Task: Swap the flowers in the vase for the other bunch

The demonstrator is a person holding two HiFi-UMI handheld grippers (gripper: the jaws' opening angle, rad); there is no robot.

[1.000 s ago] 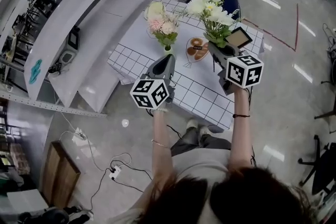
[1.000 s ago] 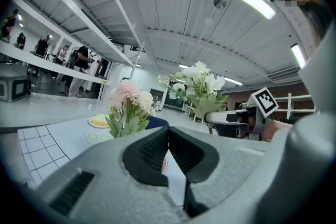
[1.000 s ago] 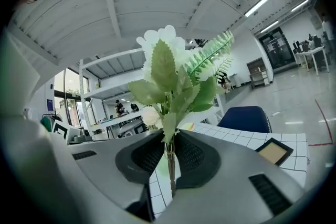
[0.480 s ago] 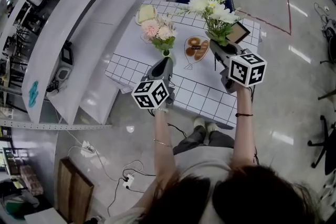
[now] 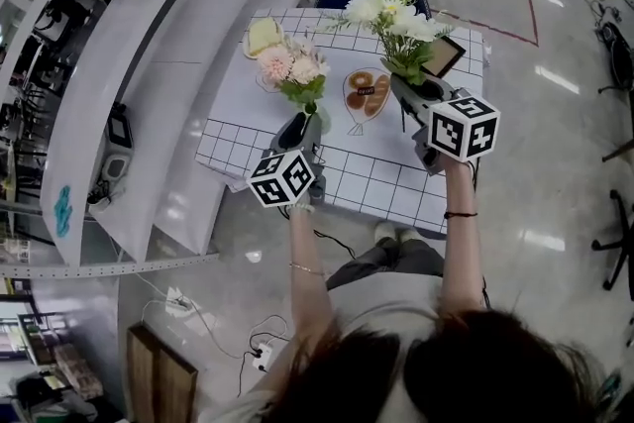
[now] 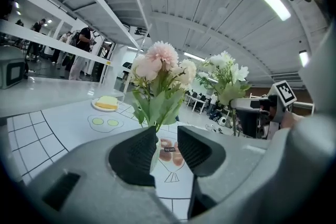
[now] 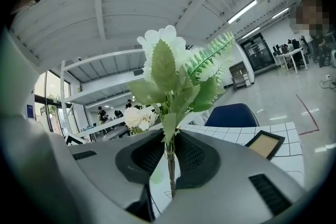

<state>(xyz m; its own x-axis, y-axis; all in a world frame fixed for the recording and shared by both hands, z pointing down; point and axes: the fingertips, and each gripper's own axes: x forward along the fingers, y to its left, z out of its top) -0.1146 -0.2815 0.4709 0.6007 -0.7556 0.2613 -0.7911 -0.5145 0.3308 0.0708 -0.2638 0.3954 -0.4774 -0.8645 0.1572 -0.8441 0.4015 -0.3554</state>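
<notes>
right tool (image 7: pixel 169 145), pinching stems of white bunch (image 7: pixel 169 78) — blooms above

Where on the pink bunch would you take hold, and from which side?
Take the pink bunch low on its stems, beneath the leaves, where they draw into one narrow upright bundle. The blooms on top are wide and soft, so a grip there would likely crush them. Coming in level from the near edge of the table looks best, since the bunch stands upright.
</notes>
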